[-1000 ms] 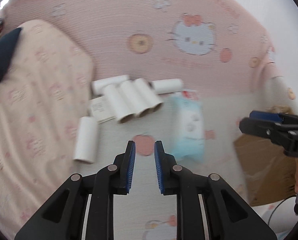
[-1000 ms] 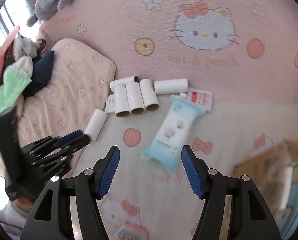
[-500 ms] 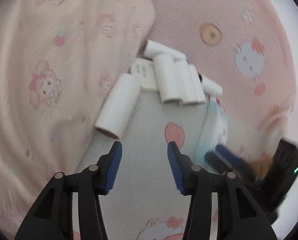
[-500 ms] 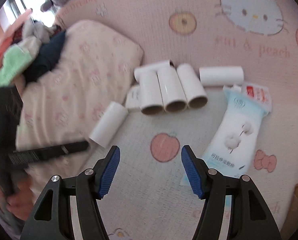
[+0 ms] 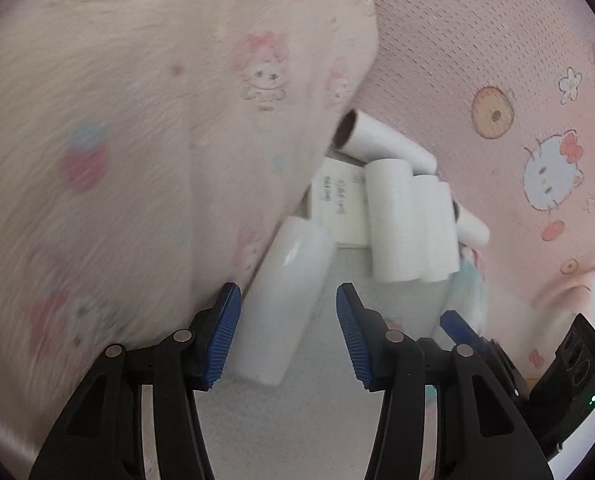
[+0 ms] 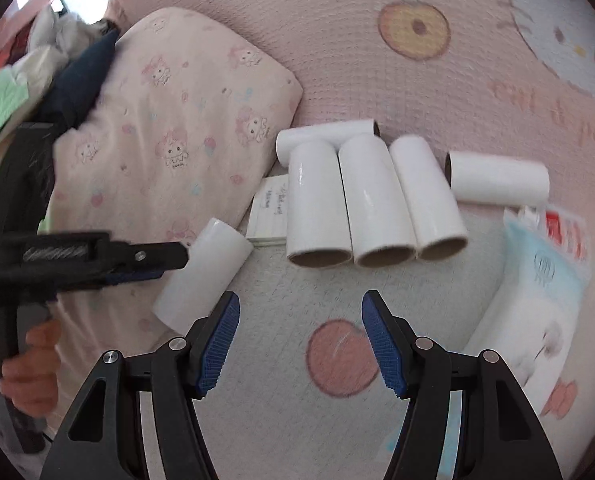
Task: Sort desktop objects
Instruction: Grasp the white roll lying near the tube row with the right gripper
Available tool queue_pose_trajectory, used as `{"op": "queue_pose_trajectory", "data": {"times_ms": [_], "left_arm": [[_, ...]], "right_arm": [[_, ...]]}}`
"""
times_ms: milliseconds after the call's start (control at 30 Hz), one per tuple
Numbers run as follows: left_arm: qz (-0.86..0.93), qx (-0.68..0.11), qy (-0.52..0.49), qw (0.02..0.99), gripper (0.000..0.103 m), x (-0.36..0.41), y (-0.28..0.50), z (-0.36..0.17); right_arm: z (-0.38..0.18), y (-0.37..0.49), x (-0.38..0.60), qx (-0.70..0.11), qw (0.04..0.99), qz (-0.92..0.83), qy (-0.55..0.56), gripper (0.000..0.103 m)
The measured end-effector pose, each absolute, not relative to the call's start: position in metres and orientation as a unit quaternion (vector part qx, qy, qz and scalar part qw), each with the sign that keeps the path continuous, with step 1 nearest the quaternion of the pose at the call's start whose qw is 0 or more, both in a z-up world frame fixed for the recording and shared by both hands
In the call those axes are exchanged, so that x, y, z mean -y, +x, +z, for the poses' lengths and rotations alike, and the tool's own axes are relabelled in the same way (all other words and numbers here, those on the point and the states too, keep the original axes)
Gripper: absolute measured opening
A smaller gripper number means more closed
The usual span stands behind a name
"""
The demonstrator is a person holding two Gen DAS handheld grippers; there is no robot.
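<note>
Several white paper rolls lie on a pink Hello Kitty blanket. One lone roll (image 5: pixel 283 300) (image 6: pixel 203 276) lies beside the pillow. My left gripper (image 5: pixel 287 330) is open, its jaws on either side of this roll's near end; it also shows in the right wrist view (image 6: pixel 153 264). Three rolls (image 6: pixel 373 204) lie side by side, one roll (image 6: pixel 323 136) behind them and another (image 6: pixel 497 178) to the right. A white notepad (image 6: pixel 269 214) lies by the row. My right gripper (image 6: pixel 299 342) is open and empty, short of the row.
A pink patterned pillow (image 6: pixel 173 120) (image 5: pixel 137 120) lies at the left, with clothes (image 6: pixel 37 76) behind it. A light blue cotton-pad pack (image 6: pixel 537 300) and a red-and-white packet (image 6: pixel 565 226) lie at the right. The right gripper's fingertips (image 5: pixel 463 330) show low right in the left wrist view.
My left gripper has opened wider and moved forward around the lone roll by the pillow. My right gripper has moved closer to the row of rolls, still open.
</note>
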State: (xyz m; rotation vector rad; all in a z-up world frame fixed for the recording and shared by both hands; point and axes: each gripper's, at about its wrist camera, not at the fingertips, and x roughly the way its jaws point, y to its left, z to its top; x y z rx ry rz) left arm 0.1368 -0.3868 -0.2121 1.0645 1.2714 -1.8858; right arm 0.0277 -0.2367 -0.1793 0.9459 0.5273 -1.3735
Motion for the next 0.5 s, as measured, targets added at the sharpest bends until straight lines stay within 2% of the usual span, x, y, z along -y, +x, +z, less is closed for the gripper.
{"op": "queue_pose_trajectory", "data": {"times_ms": [233,333,500], "left_arm": [[-0.704,-0.451,0.448,0.317,0.053,0.378,0.118,-0.225],[-0.7,-0.472,0.447,0.297,0.043,0.367,0.116,-0.231],[-0.71,-0.489,0.423,0.28,0.043,0.345,0.111,-0.238]], "right_arm": [[-0.187,0.023,0.24,-0.236,0.626,-0.601,0.437,0.061],[-0.2,0.022,0.238,-0.244,0.614,-0.586,0.469,0.061],[-0.211,0.027,0.223,-0.236,0.637,-0.543,0.494,0.061]]}}
